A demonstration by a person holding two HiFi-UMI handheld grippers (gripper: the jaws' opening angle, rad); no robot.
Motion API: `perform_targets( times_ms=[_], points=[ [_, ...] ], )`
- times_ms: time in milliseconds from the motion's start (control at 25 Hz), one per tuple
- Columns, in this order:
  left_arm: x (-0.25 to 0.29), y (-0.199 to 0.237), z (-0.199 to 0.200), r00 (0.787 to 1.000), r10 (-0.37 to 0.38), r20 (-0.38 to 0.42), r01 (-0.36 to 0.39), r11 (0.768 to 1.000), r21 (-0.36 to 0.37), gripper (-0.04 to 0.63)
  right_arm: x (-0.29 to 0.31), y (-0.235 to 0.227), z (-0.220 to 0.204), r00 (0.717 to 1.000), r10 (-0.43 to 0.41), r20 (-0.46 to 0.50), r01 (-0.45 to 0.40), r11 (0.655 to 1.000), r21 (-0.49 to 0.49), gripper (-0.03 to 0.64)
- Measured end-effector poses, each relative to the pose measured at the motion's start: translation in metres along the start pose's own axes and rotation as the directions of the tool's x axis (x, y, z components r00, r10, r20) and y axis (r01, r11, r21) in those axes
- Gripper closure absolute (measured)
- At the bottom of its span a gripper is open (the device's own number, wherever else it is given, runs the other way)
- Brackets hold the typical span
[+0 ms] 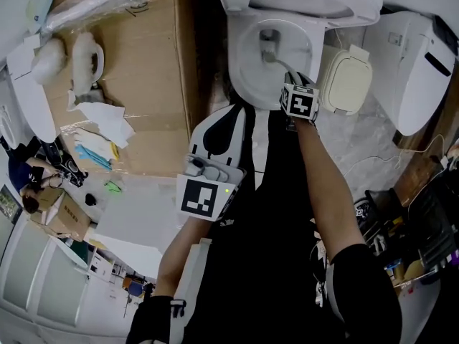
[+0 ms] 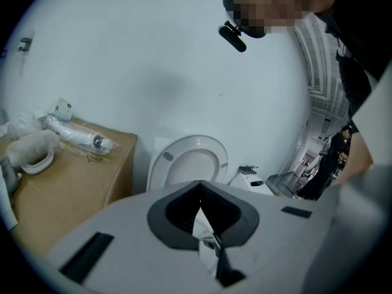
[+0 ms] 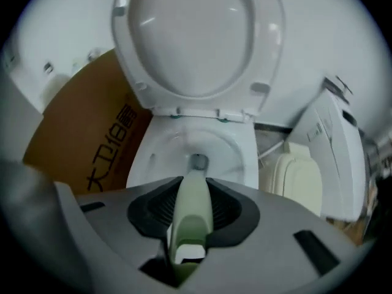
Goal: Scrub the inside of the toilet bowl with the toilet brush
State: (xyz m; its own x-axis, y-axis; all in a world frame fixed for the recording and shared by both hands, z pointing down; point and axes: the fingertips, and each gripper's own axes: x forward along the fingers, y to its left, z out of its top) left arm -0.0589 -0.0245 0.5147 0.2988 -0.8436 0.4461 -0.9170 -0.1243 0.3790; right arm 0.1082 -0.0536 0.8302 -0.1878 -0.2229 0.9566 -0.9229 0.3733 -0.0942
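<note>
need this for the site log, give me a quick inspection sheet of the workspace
surface: grey stone-look floor, no spill seen
job's things: toilet bowl, seat up; toilet brush reaching into it
clutter: cardboard box with wrapped parts; cream lid; spare white toilet unit on the right
grippers: right gripper shut on toilet brush; left gripper shut, empty
cables: thin white cord beside the bowl
surroundings: white wall; a person far left

Soft even light (fisheye-warped, dark corners)
</note>
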Motion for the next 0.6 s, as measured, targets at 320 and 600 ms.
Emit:
perform_targets(
  times_ms=[320, 600],
  points=[
    [-0.004, -0.013, -0.006, 0.999, 0.05, 0.022, -0.049, 0.998, -0.048, 0.588, 0.002, 0.007, 0.0, 0.997, 0.071, -0.031, -0.076, 0.831, -0.551, 0.495],
    [-0.004, -0.019, -0.01, 0.995, 0.095, 0.042, -0.092, 0.993, -0.08, 0.588, 0.002, 0.01, 0.002, 0.992, 0.105, -0.064, -0.11, 0.536, -0.837, 0.495]
  ],
)
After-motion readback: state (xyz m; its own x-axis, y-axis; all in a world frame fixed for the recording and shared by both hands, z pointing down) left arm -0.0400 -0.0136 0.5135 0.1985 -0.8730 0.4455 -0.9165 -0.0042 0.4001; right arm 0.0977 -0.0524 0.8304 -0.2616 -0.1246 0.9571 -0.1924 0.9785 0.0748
